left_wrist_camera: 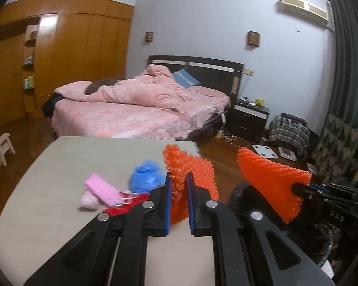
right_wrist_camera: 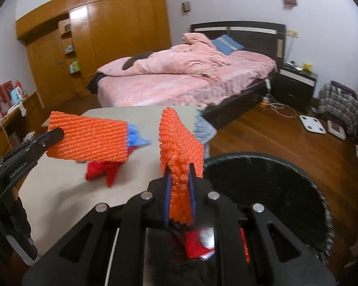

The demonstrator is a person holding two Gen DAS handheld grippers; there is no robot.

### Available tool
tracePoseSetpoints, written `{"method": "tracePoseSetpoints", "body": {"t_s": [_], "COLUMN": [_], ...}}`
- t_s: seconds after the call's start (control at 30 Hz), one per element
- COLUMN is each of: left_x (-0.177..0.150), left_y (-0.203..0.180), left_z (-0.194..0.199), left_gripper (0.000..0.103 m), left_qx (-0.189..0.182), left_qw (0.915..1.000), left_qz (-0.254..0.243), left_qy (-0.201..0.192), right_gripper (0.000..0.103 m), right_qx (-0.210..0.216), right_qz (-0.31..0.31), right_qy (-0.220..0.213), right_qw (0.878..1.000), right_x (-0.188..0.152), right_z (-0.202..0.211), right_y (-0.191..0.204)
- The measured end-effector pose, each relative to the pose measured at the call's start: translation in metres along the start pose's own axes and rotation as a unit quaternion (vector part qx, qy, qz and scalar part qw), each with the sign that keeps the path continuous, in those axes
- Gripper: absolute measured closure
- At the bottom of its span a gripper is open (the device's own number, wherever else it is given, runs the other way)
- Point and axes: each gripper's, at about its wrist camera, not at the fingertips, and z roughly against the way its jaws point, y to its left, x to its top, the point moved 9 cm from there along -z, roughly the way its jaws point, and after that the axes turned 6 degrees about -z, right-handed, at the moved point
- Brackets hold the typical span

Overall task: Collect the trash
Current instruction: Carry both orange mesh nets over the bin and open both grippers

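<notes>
In the left wrist view my left gripper (left_wrist_camera: 179,178) is shut on an orange foam net (left_wrist_camera: 191,169), held above the beige table (left_wrist_camera: 47,214). To its right, my right gripper (left_wrist_camera: 296,187) is shut on a second orange foam net (left_wrist_camera: 269,176) over the black bin (left_wrist_camera: 241,195). The right wrist view shows the right gripper (right_wrist_camera: 180,178) clamping its net (right_wrist_camera: 176,143) at the rim of the bin (right_wrist_camera: 274,186), which holds red scraps (right_wrist_camera: 195,247). The left gripper (right_wrist_camera: 58,133) holds its net (right_wrist_camera: 88,140) over the table (right_wrist_camera: 66,190).
On the table lie a pink mask (left_wrist_camera: 100,188), a blue plastic bag (left_wrist_camera: 145,176), a red scrap (left_wrist_camera: 128,205) and a pink fluffy bit (left_wrist_camera: 88,201). Beyond are a pink bed (left_wrist_camera: 136,109), a nightstand (left_wrist_camera: 248,116), a floor scale (left_wrist_camera: 265,151) and a small stool (left_wrist_camera: 3,147).
</notes>
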Motion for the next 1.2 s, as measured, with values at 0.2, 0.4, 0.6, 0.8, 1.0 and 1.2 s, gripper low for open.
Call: {"method": "tracePoseSetpoints", "body": {"t_s": [0.2,0.4,0.6,0.8,1.0,1.2], "left_x": [-0.003,-0.007,-0.016,-0.02,-0.022,-0.03], "left_y": [-0.05,-0.096,-0.133,-0.161,-0.179,-0.181], "left_z": [-0.006,-0.013,-0.023,-0.038,-0.054,-0.065], "left_gripper": [0.092,0.092,0.092,0.092,0.092,0.076], "left_qx": [-0.035,-0.064,-0.093,-0.116,-0.125,-0.13], "left_qw": [0.999,0.9963,0.9924,0.9887,0.9862,0.9842], "left_qz": [-0.026,-0.056,-0.077,-0.088,-0.096,-0.096], "left_qy": [0.004,0.012,0.025,0.037,0.052,0.072], "right_gripper": [0.091,0.091,0.091,0.091,0.09,0.083], "right_qx": [-0.041,-0.076,-0.101,-0.117,-0.124,-0.128], "right_qz": [-0.024,-0.05,-0.065,-0.08,-0.09,-0.093], "right_qy": [-0.002,-0.001,0.001,0.005,0.017,0.029], "right_qw": [0.999,0.996,0.993,0.99,0.988,0.987], "right_x": [-0.015,-0.032,-0.048,-0.057,-0.065,-0.071], "right_z": [0.02,0.033,0.038,0.038,0.03,0.02], "right_y": [-0.046,-0.083,-0.111,-0.134,-0.148,-0.15]}}
